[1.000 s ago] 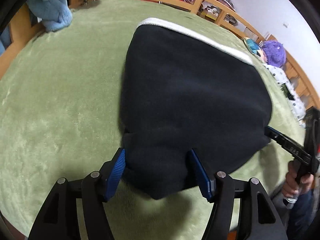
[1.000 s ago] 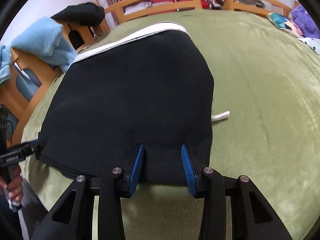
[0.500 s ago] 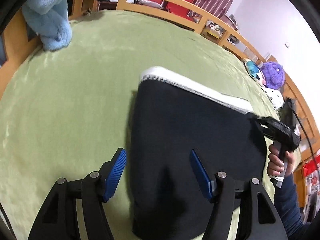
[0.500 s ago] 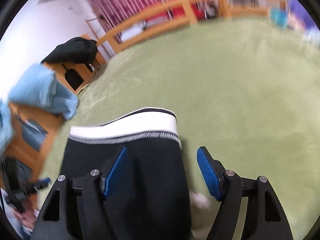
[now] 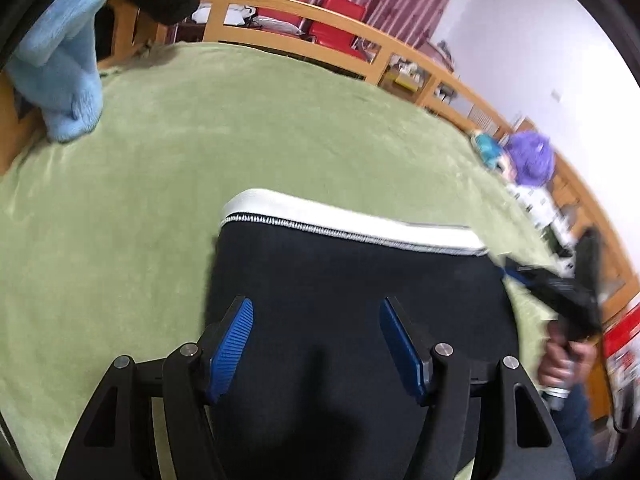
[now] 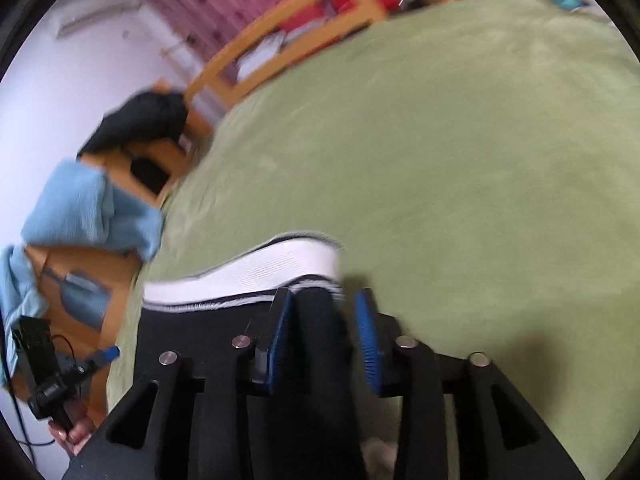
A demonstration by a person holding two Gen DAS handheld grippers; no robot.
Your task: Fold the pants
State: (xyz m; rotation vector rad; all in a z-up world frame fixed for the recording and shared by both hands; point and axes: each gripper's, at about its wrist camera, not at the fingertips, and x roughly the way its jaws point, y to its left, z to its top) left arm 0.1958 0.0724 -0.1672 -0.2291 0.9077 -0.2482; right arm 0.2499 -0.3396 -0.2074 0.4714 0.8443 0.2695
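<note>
The blue towel [image 5: 60, 76] hangs over the wooden bed rail [image 5: 344, 36] at far left, clear of the work. On the green blanket [image 5: 160, 184] lie the black pants [image 5: 340, 280], now folded: a second ago the dark cloth was lifted and filled both views; it now rests flat, its white waistband [image 5: 352, 224] along the far edge.

The left gripper [image 5: 316, 344] has drawn back toward the near edge and risen. Its jaws stand wide, hovering over the cloth with nothing between the pads.

The right gripper [image 6: 324, 340] sits at the right far corner of the pants, just below the waistband. Its jaws have just been closing and now stand narrow, with a ridge of black cloth between them. Blur prevents confirming that the pads press on it.

Assessment: one fold appears complete. The right gripper is probably taking the waistband corner for the next fold.
</note>
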